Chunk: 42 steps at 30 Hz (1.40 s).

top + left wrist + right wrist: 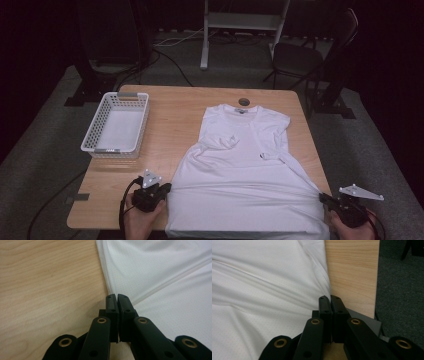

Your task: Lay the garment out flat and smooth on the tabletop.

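Gripping the white mesh-knit T-shirt (245, 165), spread at 3 o'clock of the white plastic basket (116, 123), is judged under way, its side edges being pinched by the clenched left gripper (117, 297) and right gripper (330, 298); an even, synchronised fold toward 12 o'clock is called for next.

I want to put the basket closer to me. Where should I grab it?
Grab the white basket by the grey handle on its near short rim, coming from your own side of the table. The basket stands upright with that end facing you, and the thin rim should fit between tool jaws. The left tool is nearer, though it is now shut at the shirt edge.
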Each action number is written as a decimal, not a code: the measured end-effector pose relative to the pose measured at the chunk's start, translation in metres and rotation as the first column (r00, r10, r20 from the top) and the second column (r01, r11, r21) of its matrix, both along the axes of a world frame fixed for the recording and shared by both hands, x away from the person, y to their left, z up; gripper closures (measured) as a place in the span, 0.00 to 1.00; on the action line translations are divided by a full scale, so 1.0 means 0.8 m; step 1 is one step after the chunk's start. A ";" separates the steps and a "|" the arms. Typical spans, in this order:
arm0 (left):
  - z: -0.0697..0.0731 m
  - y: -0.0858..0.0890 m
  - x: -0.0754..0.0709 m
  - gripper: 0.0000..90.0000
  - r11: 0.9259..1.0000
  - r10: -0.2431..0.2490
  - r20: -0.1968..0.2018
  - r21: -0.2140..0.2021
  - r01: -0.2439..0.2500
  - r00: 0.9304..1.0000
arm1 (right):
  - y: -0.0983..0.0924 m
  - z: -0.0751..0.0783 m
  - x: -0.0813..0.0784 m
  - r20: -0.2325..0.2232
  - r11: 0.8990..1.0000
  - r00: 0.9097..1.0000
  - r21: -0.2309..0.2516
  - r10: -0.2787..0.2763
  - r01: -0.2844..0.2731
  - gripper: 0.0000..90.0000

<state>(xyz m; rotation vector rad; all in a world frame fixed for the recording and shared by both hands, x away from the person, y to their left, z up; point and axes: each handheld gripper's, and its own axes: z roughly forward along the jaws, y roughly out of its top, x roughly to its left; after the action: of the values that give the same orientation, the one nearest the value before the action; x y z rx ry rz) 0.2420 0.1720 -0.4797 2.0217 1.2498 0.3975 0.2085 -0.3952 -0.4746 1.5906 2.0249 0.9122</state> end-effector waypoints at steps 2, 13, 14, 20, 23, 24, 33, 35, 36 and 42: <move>0.000 0.001 -0.005 0.99 1.000 0.001 0.000 0.001 -0.001 1.000 | 0.002 0.001 -0.003 -0.001 1.000 1.000 -0.002 0.002 -0.002 0.98; 0.001 0.000 -0.020 0.98 1.000 -0.023 -0.017 0.001 0.023 1.000 | -0.002 0.000 -0.022 -0.006 1.000 1.000 0.006 -0.007 0.007 0.98; 0.001 -0.001 -0.021 0.97 1.000 -0.026 -0.016 -0.001 0.026 1.000 | -0.003 0.001 -0.023 -0.005 1.000 1.000 0.005 -0.009 0.009 0.98; 0.004 0.001 -0.012 0.85 1.000 -0.013 0.011 0.005 0.013 1.000 | -0.002 0.011 -0.020 0.029 1.000 0.999 0.000 -0.013 0.013 0.83; 0.004 -0.001 -0.001 0.81 1.000 -0.003 0.021 0.004 0.002 1.000 | 0.002 0.019 -0.014 0.050 1.000 0.999 0.001 -0.002 0.002 0.81; 0.005 -0.003 0.004 0.81 1.000 -0.004 0.023 0.008 0.004 1.000 | 0.004 0.021 -0.011 0.058 1.000 0.998 -0.001 0.003 -0.003 0.81; 0.009 -0.016 0.039 0.76 1.000 -0.010 0.052 0.019 0.009 0.999 | 0.028 0.028 0.030 0.085 0.999 0.995 -0.004 0.046 -0.046 0.78; 0.009 -0.020 0.045 0.75 1.000 -0.015 0.053 0.023 0.014 0.998 | 0.032 0.028 0.040 0.089 0.999 0.995 -0.005 0.055 -0.054 0.78; 0.009 -0.022 0.048 0.75 0.999 -0.018 0.056 0.027 0.017 0.998 | 0.035 0.028 0.046 0.090 0.998 0.994 -0.007 0.058 -0.057 0.78; 0.006 -0.032 0.059 0.74 0.999 -0.026 0.066 0.047 0.023 0.997 | 0.049 0.027 0.073 0.091 0.997 0.993 -0.010 0.082 -0.081 0.77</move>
<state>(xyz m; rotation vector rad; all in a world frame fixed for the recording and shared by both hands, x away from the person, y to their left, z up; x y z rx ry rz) 0.2892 0.1461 -0.4752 2.0436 1.1841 0.4817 0.2672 -0.3563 -0.4532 1.4451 2.0400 0.9885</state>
